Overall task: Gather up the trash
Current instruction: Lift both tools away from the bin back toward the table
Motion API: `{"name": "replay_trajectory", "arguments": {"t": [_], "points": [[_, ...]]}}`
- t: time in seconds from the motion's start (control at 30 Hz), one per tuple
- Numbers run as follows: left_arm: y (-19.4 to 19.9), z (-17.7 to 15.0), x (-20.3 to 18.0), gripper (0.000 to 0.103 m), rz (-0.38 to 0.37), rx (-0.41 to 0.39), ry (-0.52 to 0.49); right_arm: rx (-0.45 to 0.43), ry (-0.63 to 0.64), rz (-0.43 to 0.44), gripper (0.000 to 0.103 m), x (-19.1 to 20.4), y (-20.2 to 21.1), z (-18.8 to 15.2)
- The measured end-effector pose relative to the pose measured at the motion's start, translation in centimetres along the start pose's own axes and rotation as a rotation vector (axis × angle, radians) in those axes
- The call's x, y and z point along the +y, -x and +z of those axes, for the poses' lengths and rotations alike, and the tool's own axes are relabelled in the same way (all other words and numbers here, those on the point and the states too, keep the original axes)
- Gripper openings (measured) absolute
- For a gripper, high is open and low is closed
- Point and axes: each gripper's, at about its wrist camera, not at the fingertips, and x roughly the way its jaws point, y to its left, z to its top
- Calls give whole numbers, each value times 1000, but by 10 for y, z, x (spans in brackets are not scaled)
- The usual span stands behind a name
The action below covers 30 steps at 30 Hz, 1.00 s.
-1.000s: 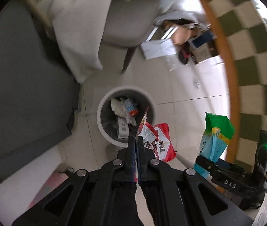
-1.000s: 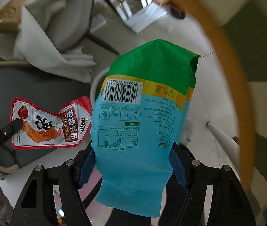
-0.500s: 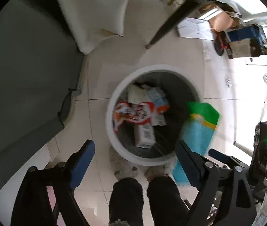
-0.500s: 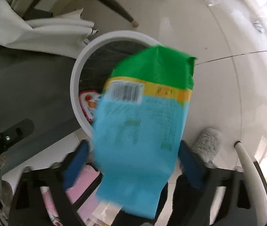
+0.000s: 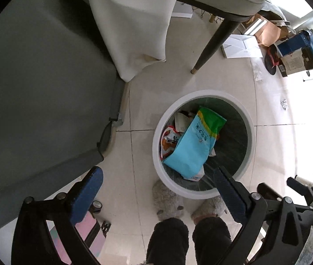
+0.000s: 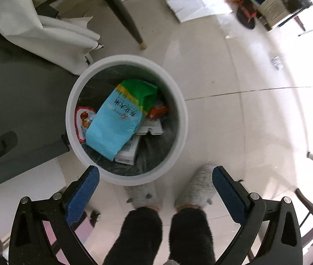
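Note:
A round white trash bin (image 5: 159, 154) (image 6: 184, 119) stands on the tiled floor below both grippers. Inside it a blue and green snack bag (image 5: 195, 143) (image 6: 121, 117) lies on top of a red and white wrapper (image 5: 167, 140) (image 6: 82, 121) and small cartons (image 6: 130, 149). My left gripper (image 5: 157, 194) is open and empty, held above the bin's near rim. My right gripper (image 6: 155, 190) is open and empty, also above the near rim.
The person's grey slippers (image 6: 197, 187) stand just in front of the bin. A dark chair leg (image 5: 213, 39) and hanging white cloth (image 5: 134, 22) are behind it, a grey sofa (image 5: 35, 88) to the left. Boxes and papers (image 5: 295, 50) lie at the far right.
Both grippers opened. The red wrapper dropped from the left gripper into the bin, then the blue and green bag dropped from the right gripper on top of it.

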Motion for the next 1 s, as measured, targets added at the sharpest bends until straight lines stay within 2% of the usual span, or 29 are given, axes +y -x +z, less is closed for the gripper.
{"name": "replay_trajectory", "arguments": {"t": [0.27,0.53,0.8,1.0], "points": [[35,-16,-7,102,-8,-6,-14,-44,0,-59,103,-2,59,-17],[93,-38,-10,102,-13,-25,-30,-89,-29,-47,103,1,122,-35],[177,-64,-10,102,-29,-41,-46,-130,-50,-38,103,2,218,-64],[249,-85,-6,102,-7,-95,-96,-178,-62,-19,103,7,299,-91]]}}
